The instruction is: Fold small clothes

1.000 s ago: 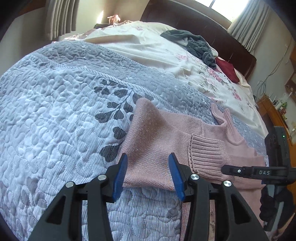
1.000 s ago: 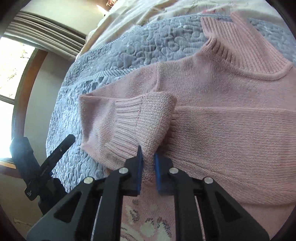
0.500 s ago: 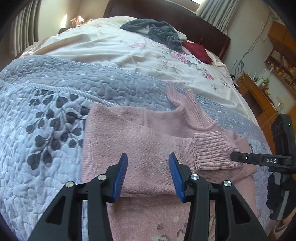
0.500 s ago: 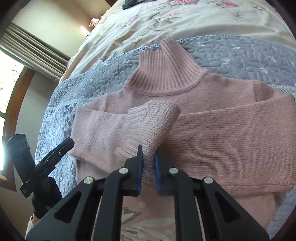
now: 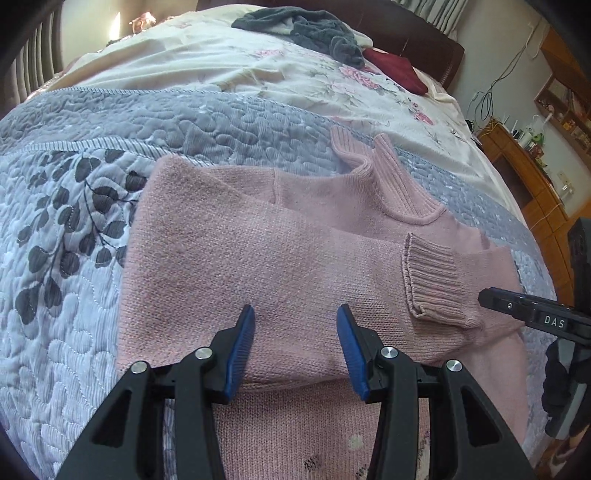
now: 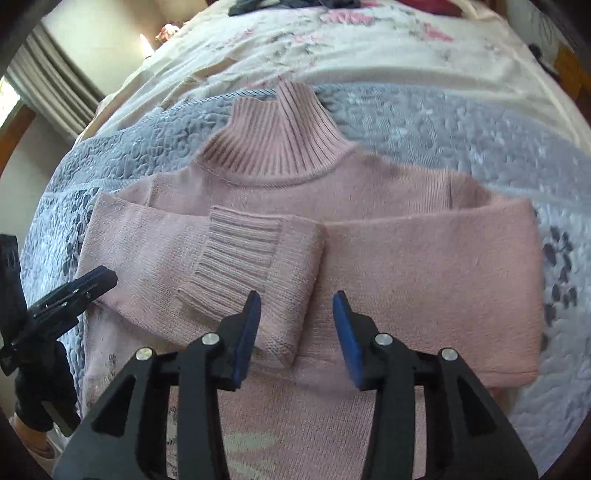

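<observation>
A pink knit turtleneck sweater [image 5: 258, 251] [image 6: 406, 258] lies flat on the grey quilt, collar toward the far side. Both sleeves are folded across its chest. One ribbed cuff [image 6: 240, 262] [image 5: 432, 280] rests near the middle, doubled back on its sleeve. My left gripper [image 5: 295, 343] hovers open over the folded sleeve with nothing between its blue pads. My right gripper [image 6: 295, 332] is open too, just above the sweater beside the cuff, holding nothing. In the left wrist view the right gripper's black tip [image 5: 532, 317] shows at the right edge.
The grey quilted bedspread [image 5: 74, 258] with a dark leaf print lies under the sweater. Beyond it is a cream floral sheet [image 5: 258, 74] with grey clothes [image 5: 306, 29] and a dark red garment [image 5: 399, 70]. A wooden cabinet [image 5: 532, 184] stands to the right of the bed.
My right gripper was shut on the sleeve cuff; it has laid the cuff across the sweater's chest and opened. The left gripper stayed open and shifted right over the sweater.
</observation>
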The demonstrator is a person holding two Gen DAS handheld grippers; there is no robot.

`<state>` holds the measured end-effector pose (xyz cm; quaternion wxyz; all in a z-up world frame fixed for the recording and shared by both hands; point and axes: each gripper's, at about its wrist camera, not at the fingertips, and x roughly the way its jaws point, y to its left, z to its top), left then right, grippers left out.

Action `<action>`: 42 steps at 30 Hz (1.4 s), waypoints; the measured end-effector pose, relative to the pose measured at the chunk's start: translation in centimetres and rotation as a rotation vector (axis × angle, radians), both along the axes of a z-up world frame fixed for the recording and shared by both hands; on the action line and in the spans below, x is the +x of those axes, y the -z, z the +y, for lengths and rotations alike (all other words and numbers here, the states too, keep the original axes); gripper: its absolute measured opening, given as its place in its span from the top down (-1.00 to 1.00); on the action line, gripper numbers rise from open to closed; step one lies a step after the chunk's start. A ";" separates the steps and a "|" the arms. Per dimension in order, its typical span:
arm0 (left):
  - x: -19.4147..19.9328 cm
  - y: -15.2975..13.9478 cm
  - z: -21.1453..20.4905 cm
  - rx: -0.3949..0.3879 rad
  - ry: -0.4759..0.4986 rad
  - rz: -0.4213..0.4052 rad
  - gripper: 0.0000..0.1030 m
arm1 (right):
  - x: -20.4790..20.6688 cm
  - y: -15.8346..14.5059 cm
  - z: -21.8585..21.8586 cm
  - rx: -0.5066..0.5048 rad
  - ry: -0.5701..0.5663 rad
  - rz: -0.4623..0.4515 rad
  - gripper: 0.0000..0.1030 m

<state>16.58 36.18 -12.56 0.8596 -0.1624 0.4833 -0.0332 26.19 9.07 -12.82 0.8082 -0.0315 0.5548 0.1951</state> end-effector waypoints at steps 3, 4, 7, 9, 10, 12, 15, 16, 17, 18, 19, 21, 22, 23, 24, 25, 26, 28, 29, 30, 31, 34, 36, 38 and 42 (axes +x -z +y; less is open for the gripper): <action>0.1 -0.5 -0.5 0.024 0.003 0.003 0.03 | -0.8 -0.7 3.3 -0.039 -0.115 -0.024 0.19; 0.2 -0.4 -0.6 0.028 0.008 0.012 0.02 | -0.8 -0.4 4.4 -0.046 -0.144 -0.015 0.19; 0.4 0.3 -0.7 0.048 0.012 0.042 0.02 | -0.8 1.3 7.5 -0.113 -0.202 -0.002 0.19; 0.3 0.9 -0.5 0.042 0.010 0.052 0.02 | -0.4 2.6 8.8 -0.150 -0.206 0.015 0.19; 0.3 1.1 -0.4 0.039 0.011 0.053 0.02 | -0.2 3.2 9.2 -0.166 -0.202 0.023 0.20; 0.4 1.4 -0.5 0.047 0.023 0.058 0.01 | 0.0 3.9 9.3 -0.174 -0.197 0.028 0.29; 0.5 1.5 -0.7 0.067 0.038 0.057 0.01 | 0.1 3.4 8.3 -0.133 -0.190 0.019 0.75; 0.5 1.6 -0.7 0.067 0.038 0.056 0.01 | 0.1 2.9 7.7 -0.103 -0.172 0.016 0.85; 0.4 1.7 -0.6 0.063 0.036 0.054 0.01 | 0.1 2.2 7.0 -0.080 -0.153 0.003 0.85; 0.4 1.7 -0.6 0.058 0.032 0.052 0.01 | 0.1 1.5 6.1 -0.059 -0.130 -0.010 0.85; 0.4 1.8 -0.5 0.054 0.030 0.050 0.01 | 0.2 0.8 5.2 -0.032 -0.106 -0.012 0.85; 0.4 1.8 -0.5 0.054 0.027 0.046 0.00 | 0.4 -0.4 2.6 0.044 -0.042 -0.002 0.85; 0.3 1.9 -0.5 0.056 0.027 0.045 0.00 | 0.6 -1.0 1.3 0.072 -0.009 -0.001 0.85; 0.3 1.9 -0.6 0.059 0.027 0.045 0.00 | 0.7 -1.5 0.0 0.096 0.025 -0.002 0.85; 0.3 1.9 -0.7 0.062 0.026 0.045 0.00 | 0.8 -2.0 -1.4 0.118 0.058 -0.003 0.85; 0.4 1.9 -0.7 0.064 0.026 0.044 -0.01 | 0.9 -2.4 -2.9 0.137 0.088 -0.002 0.85; 0.3 1.9 -0.8 0.066 0.027 0.043 -0.02 | 1.0 -2.5 -4.2 0.149 0.117 0.001 0.85; 0.4 1.9 -0.9 0.073 0.030 0.042 -0.03 | 1.1 -2.5 -6.6 0.146 0.172 0.005 0.85; 0.4 1.9 -1.0 0.076 0.031 0.041 -0.04 | 1.2 -2.3 -7.7 0.140 0.191 0.008 0.85; 0.4 1.9 -1.0 0.080 0.033 0.041 -0.04 | 1.3 -1.9 -8.7 0.134 0.211 0.019 0.85; 0.5 2.0 -1.1 0.085 0.034 0.041 -0.06 | 1.3 -1.3 -9.6 0.137 0.228 0.036 0.85; 0.5 2.1 -1.4 0.098 0.041 0.040 -0.10 | 1.0 0.7 -11.8 0.152 0.257 0.096 0.84; 0.5 2.1 -1.8 0.116 0.053 0.040 -0.15 | 0.6 2.3 -12.2 0.146 0.253 0.140 0.83; 0.6 2.1 -2.1 0.137 0.066 0.044 -0.19 | 0.1 3.1 -12.4 0.128 0.245 0.168 0.77; 0.8 0.5 -2.0 0.097 0.044 0.049 -0.19 | -0.8 0.9 -12.6 0.103 0.229 0.096 0.71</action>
